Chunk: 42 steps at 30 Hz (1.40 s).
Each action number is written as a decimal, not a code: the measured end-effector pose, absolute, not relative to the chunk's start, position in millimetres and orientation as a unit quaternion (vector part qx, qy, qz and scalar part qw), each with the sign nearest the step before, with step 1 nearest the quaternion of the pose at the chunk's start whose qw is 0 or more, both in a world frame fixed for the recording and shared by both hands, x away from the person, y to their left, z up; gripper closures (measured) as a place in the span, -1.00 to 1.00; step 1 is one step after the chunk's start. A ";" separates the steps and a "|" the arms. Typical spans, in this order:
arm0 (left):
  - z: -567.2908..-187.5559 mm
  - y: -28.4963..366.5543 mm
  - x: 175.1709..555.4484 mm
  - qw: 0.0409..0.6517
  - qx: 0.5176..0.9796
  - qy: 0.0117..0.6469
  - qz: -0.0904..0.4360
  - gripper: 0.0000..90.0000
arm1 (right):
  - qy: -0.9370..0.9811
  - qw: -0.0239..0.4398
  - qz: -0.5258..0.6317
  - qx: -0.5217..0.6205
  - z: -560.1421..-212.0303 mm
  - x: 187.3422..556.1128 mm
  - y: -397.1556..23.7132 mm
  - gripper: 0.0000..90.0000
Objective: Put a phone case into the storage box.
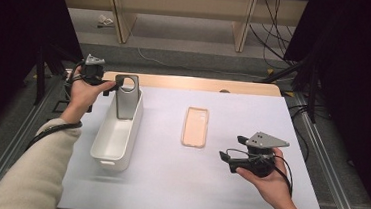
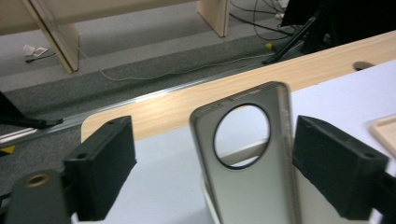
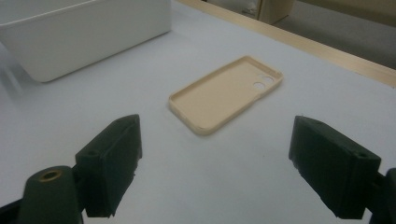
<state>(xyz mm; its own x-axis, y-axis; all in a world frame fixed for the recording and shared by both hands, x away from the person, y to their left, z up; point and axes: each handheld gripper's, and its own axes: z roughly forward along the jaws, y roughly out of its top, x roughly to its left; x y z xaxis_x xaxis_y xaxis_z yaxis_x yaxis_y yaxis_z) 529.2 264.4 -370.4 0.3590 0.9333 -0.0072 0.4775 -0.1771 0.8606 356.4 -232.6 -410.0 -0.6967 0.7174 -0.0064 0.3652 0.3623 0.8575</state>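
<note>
High view: two phone cases, one white bin (image 1: pixel 103 150). The grey case (image 1: pixel 126 102) stands upright in the bin, long axis vertical, between the left gripper (image 1: pixel 109 84)'s parted jaws, right pad just beside it. The beige case (image 1: pixel 195 127) lies flat ahead of the right gripper (image 1: pixel 227 159)'s wide-apart jaws.

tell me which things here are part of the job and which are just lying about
In the job: grey phone case standing in the white bin; beige phone case; left gripper; right gripper.
Lying about: cables and a small white object on the floor.
</note>
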 end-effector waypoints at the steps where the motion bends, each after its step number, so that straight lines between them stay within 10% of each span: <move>1: -368.5 263.9 526.7 0.411 0.717 0.490 0.278 -0.81 | 0.801 0.194 0.454 0.338 -410.1 356.8 -232.8 -0.60; 42: -411.2 192.4 319.0 0.507 0.753 0.363 0.210 -1.00 | 0.792 0.197 0.458 0.354 -409.9 361.2 -238.8 -0.64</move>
